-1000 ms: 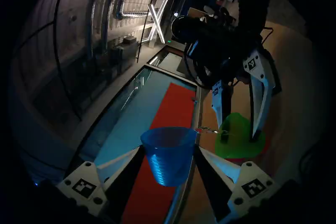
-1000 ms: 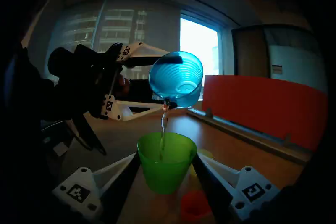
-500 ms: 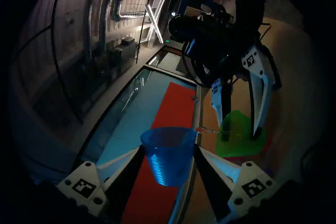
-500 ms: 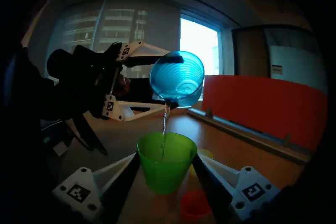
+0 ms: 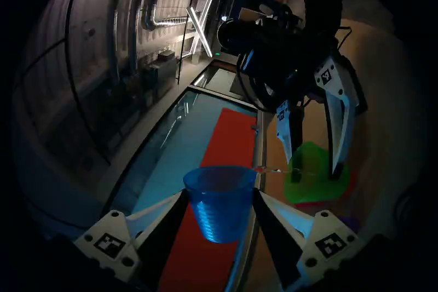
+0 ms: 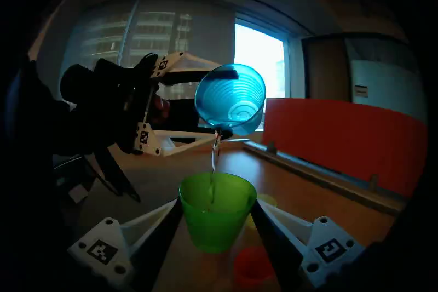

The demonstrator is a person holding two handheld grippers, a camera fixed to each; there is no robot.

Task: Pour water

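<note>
A blue ribbed cup (image 5: 220, 204) is clamped between the fingers of my left gripper (image 5: 220, 207). In the right gripper view the same blue cup (image 6: 230, 101) hangs tipped on its side, and a thin stream of water (image 6: 212, 166) falls from its rim into the green cup (image 6: 217, 212). My right gripper (image 6: 217, 218) is shut on that green cup, held upright above the wooden table (image 6: 284, 193). In the left gripper view the green cup (image 5: 315, 174) sits between the white fingers (image 5: 340, 127) of the other gripper.
A red partition panel (image 6: 350, 136) runs along the table's far edge. A red cup (image 6: 253, 270) and a yellow cup (image 6: 265, 201) stand on the table below the green one. A gloved hand (image 6: 104, 111) holds the left gripper. Windows (image 6: 260, 59) lie behind.
The blue cup has risen slightly and tipped a little further while the water keeps streaming. The green cup stays in place.
</note>
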